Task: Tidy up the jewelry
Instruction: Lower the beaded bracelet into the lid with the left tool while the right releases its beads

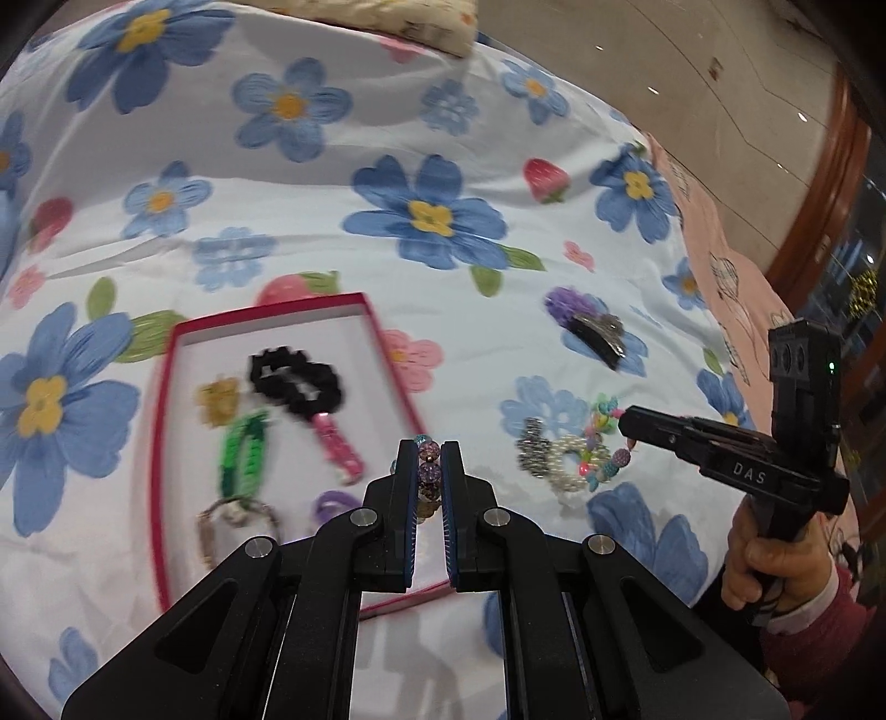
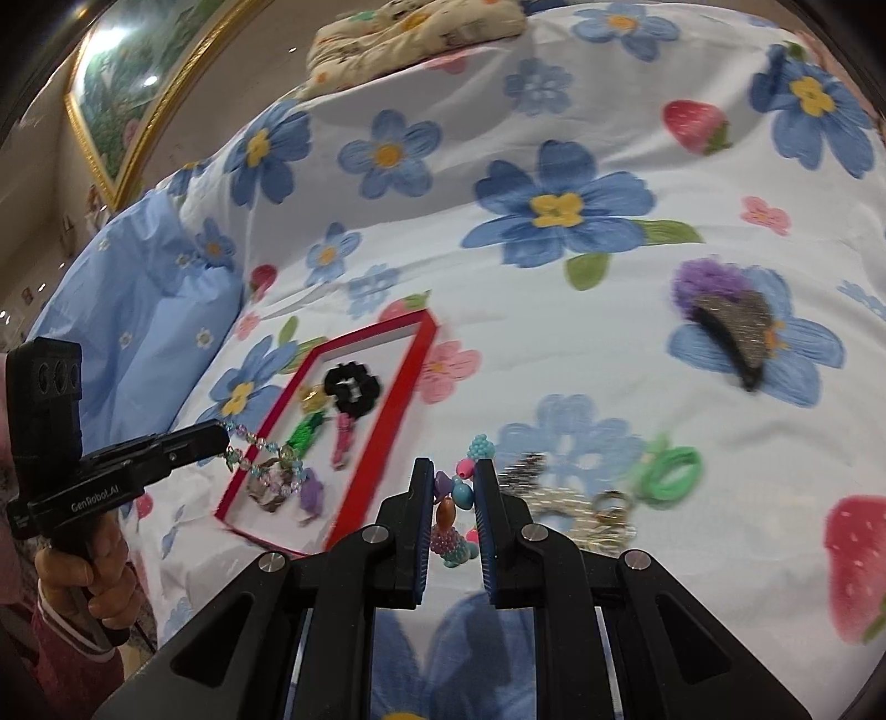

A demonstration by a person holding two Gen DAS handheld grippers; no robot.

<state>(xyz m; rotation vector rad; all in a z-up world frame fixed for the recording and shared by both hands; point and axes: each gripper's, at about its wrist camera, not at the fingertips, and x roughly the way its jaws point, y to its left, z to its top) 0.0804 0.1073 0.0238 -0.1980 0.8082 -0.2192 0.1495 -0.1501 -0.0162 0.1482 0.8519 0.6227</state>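
Observation:
A red-rimmed white box [image 1: 166, 387] lies on the flowered bedsheet and holds a black scrunchie [image 1: 296, 379], a green clip [image 1: 243, 454], a pink clip [image 1: 338, 448] and other small pieces. My left gripper [image 1: 429, 451] is shut on a sparkly bead bracelet [image 1: 427, 471] above the box's right rim; in the right wrist view [image 2: 221, 437] the bracelet [image 2: 266, 448] dangles over the box [image 2: 410, 376]. My right gripper [image 2: 454, 471] is shut on a colourful bead bracelet [image 2: 451, 520], just above a pile of loose jewelry [image 1: 565, 454].
A purple pom and dark hair claw [image 2: 725, 321] lie farther right on the sheet. A green hair tie [image 2: 670, 471] and a pearl and metal pile [image 2: 576, 509] lie by my right gripper. A patterned pillow [image 2: 410, 39] lies at the far edge, a blue pillow [image 2: 138, 315] at left.

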